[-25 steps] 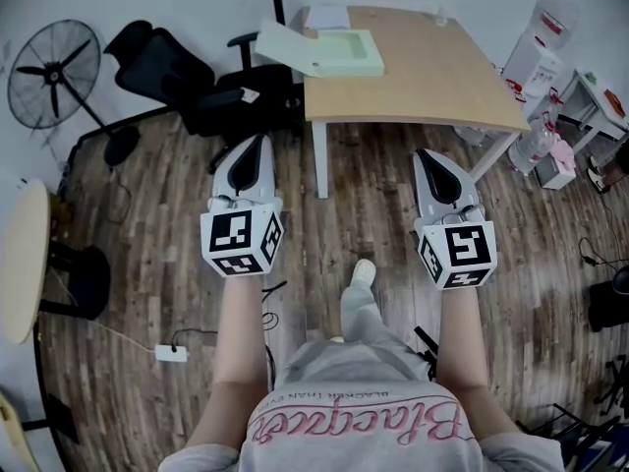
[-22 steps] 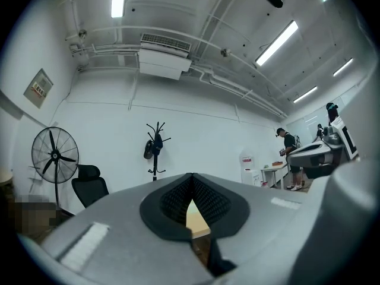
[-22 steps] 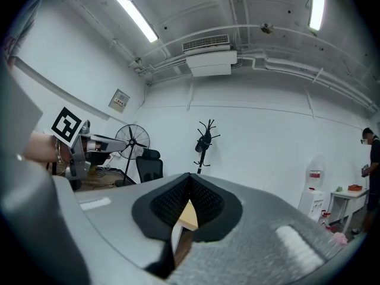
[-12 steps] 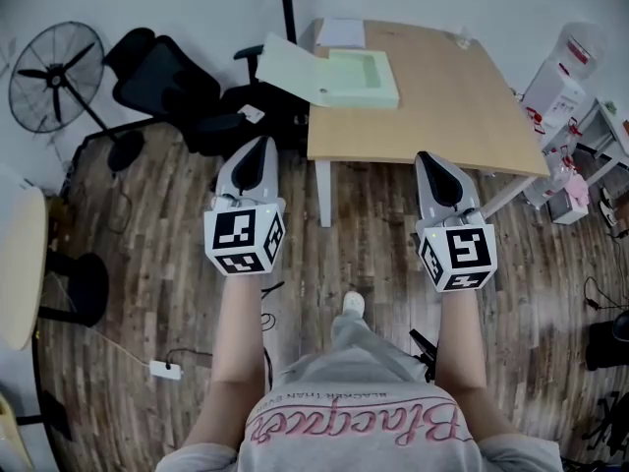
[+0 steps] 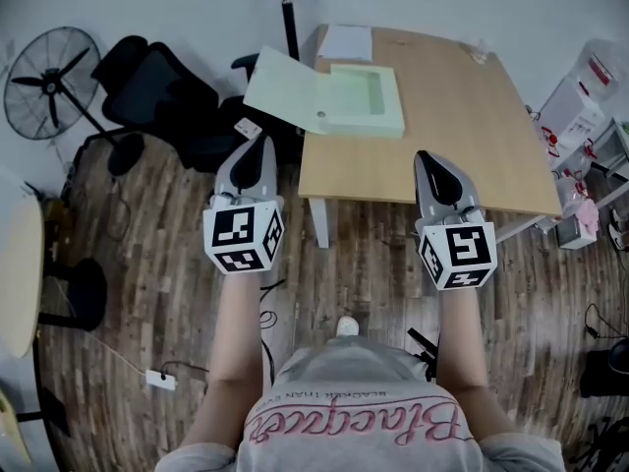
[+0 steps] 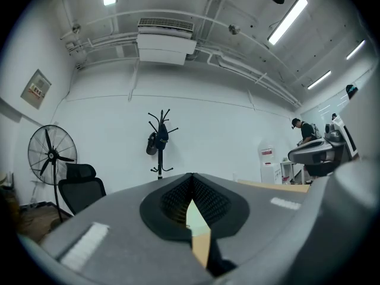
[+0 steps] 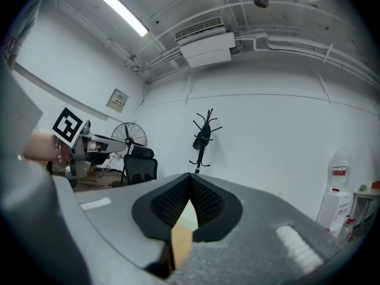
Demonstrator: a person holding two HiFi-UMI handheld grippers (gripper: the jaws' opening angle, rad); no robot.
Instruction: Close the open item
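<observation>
Both my forearms extend straight ahead, roughly parallel, marker cubes toward my body and jaws pointing away.

1. Left gripper [image 5: 260, 142]: held over the wooden floor [image 5: 147, 264], just left of the table [image 5: 462, 136] and near the black office chair [image 5: 162, 91]. Its jaws are together at the tips, with nothing between them.
2. Right gripper [image 5: 426, 157]: tip over the table's near edge. Its jaws are likewise together at the tips and empty.
3. Pale green box [image 5: 371, 101]: rests on the table's far left corner, ahead of and between the grippers. Its lid [image 5: 285, 91] lies open, overhanging the left edge. Neither gripper touches it.
</observation>
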